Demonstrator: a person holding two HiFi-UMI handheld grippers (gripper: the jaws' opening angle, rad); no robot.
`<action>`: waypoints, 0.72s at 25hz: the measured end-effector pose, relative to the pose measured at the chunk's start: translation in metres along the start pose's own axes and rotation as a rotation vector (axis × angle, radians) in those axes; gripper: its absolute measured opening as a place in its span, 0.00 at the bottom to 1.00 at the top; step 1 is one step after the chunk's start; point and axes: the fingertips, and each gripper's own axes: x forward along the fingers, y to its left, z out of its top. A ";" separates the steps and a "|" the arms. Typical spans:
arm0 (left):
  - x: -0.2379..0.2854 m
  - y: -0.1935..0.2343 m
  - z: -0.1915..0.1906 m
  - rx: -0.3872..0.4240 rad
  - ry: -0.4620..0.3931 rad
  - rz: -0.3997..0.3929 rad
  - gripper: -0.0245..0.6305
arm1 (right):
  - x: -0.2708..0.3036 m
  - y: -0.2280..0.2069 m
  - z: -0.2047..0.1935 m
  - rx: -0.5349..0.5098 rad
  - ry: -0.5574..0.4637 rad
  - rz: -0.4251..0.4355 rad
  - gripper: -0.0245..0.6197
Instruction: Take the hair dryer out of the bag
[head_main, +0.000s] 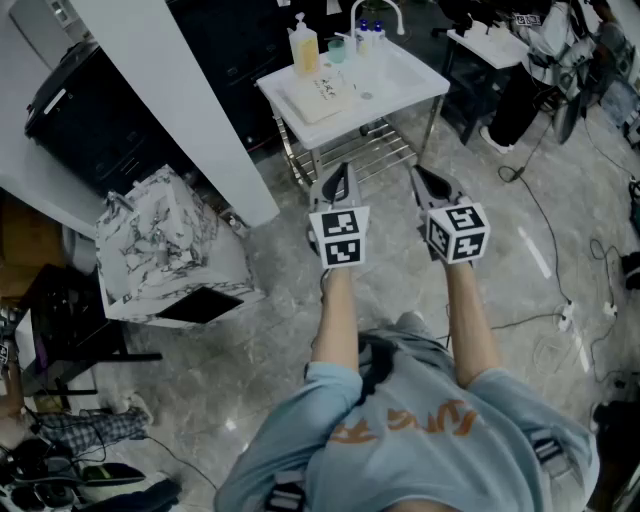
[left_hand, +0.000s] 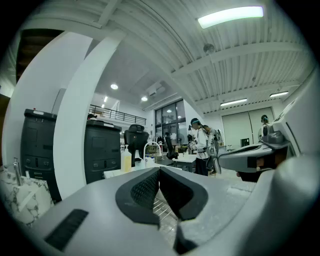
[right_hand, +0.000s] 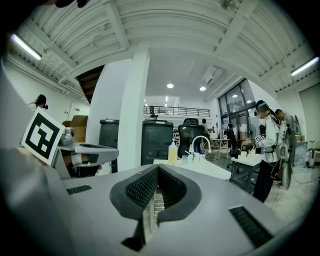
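Head view: you hold the left gripper (head_main: 340, 183) and the right gripper (head_main: 432, 186) forward and side by side. The marbled bag (head_main: 165, 245) stands well apart to your left. The hair dryer is unseen, presumably inside the bag.
Left gripper view: the jaws are pressed together and empty.
Right gripper view: the same, which suits carrying before the approach.

I have my left claw (head_main: 342, 172) and right claw (head_main: 417, 175) held out side by side over the grey stone floor (head_main: 300, 330), each with its jaws together and empty. Just ahead of them stands a white desk (head_main: 425, 85) carrying a yellow bottle (head_main: 305, 48), a curved tap (head_main: 378, 10) and a flat white pouch (head_main: 325, 96). Off to the left, just beside a white pillar (head_main: 190, 110), sits a marble-patterned bag (head_main: 165, 245). Cables (head_main: 545, 215) trail across the floor at right.
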 end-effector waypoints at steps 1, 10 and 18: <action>0.002 0.004 -0.003 0.000 0.008 0.000 0.04 | 0.002 0.002 -0.003 -0.004 0.004 0.003 0.03; 0.025 0.023 -0.016 -0.036 0.040 -0.017 0.04 | 0.024 -0.006 -0.008 0.037 0.008 -0.011 0.03; 0.053 0.040 -0.013 -0.084 0.043 -0.019 0.04 | 0.048 -0.014 -0.003 0.000 0.043 0.013 0.03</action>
